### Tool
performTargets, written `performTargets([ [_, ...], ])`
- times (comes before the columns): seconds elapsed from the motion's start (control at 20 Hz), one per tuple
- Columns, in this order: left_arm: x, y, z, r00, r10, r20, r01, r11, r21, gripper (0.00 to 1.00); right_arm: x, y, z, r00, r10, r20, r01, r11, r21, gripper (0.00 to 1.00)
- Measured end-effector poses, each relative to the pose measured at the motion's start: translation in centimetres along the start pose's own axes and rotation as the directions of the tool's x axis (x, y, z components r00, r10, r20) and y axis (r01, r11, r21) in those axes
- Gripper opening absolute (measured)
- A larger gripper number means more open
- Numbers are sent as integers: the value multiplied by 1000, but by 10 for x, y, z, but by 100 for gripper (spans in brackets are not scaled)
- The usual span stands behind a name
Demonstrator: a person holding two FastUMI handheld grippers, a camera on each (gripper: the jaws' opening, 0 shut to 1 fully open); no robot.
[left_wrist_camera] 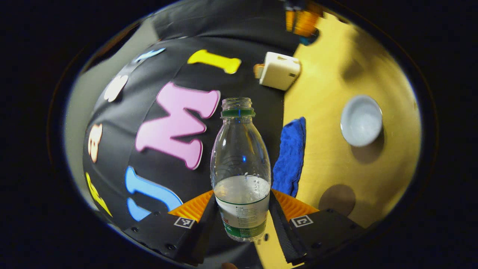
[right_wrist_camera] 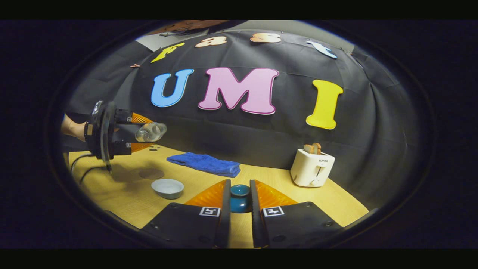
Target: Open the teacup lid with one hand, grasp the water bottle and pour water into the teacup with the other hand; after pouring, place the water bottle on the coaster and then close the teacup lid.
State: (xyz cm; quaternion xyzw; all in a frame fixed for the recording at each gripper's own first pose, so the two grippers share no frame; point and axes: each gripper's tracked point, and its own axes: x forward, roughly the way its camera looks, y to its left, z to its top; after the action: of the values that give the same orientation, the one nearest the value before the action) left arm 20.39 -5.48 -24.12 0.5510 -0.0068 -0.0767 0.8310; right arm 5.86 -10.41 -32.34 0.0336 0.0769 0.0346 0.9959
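Observation:
My left gripper [left_wrist_camera: 242, 194] is shut on a clear, uncapped water bottle [left_wrist_camera: 241, 149] that is partly filled with water. In the right gripper view that bottle [right_wrist_camera: 153, 130] lies nearly level in the left gripper [right_wrist_camera: 140, 133], above the table and up-left of the open teacup [right_wrist_camera: 167, 188]. No water stream shows. The pale teacup [left_wrist_camera: 361, 120] sits uncovered on the table. A round brown coaster [right_wrist_camera: 151, 173] lies just behind it; the coaster [left_wrist_camera: 338, 199] is bare. My right gripper [right_wrist_camera: 239, 185] is shut on the teal teacup lid [right_wrist_camera: 239, 200].
A folded blue cloth [right_wrist_camera: 204, 164] lies at the back of the yellow wooden table [right_wrist_camera: 283, 194]. A white toaster [right_wrist_camera: 312, 167] with bread in it stands at the right. A hand and black cables show behind the left gripper, at the table's left edge.

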Motion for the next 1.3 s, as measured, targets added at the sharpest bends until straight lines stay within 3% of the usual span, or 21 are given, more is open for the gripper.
performTargets([
  [0.1, 4, 6, 3, 1000, -2, -15, -2, 978, -210, 78, 1, 2, 0, 1000, 4, -3, -4, 1000, -1, 26],
  [0.15, 8, 5, 5, 1000, -8, -20, 1, 948, -319, 78, 2, 3, 0, 1000, 5, -2, -5, 1000, -2, 27],
  [0.25, 13, 5, 11, 1000, -27, -16, 14, 846, -533, 77, 3, 6, 0, 1000, 9, -5, -9, 1000, 0, 29],
  [0.35, 15, 0, 18, 999, -50, -5, 32, 710, -703, 77, 5, 8, 1, 1000, 11, -5, -11, 1000, 0, 31],
  [0.5, 15, -12, 22, 996, -83, 23, 62, 508, -859, 77, 7, 11, 4, 1000, 15, -2, -15, 1000, -10, 31],
  [0.55, 17, -13, 24, 996, -82, 28, 63, 469, -881, 77, 7, 12, 5, 1000, 18, -1, -18, 1000, -9, 30],
  [0.7, 22, -19, 26, 997, -77, 28, 56, 391, -919, 77, 8, 14, 4, 1000, 24, -3, -24, 1000, -7, 27],
  [0.8, 26, -27, 24, 996, -88, 11, 43, 366, -930, 77, 8, 14, 3, 1000, 24, -7, -24, 1000, -8, 24],
  [0.9, 30, -30, 20, 995, -99, -15, 23, 368, -929, 78, 8, 15, 1, 1000, 27, -15, -27, 1000, -8, 22],
  [1.25, 30, -42, 10, 992, -115, -50, -5, 369, -930, 77, 10, 15, 0, 999, 31, -24, -31, 999, -9, 27],
  [1.3, 28, -41, 10, 993, -110, -51, -7, 364, -931, 78, 11, 16, 0, 999, 32, -25, -32, 999, -8, 31],
])
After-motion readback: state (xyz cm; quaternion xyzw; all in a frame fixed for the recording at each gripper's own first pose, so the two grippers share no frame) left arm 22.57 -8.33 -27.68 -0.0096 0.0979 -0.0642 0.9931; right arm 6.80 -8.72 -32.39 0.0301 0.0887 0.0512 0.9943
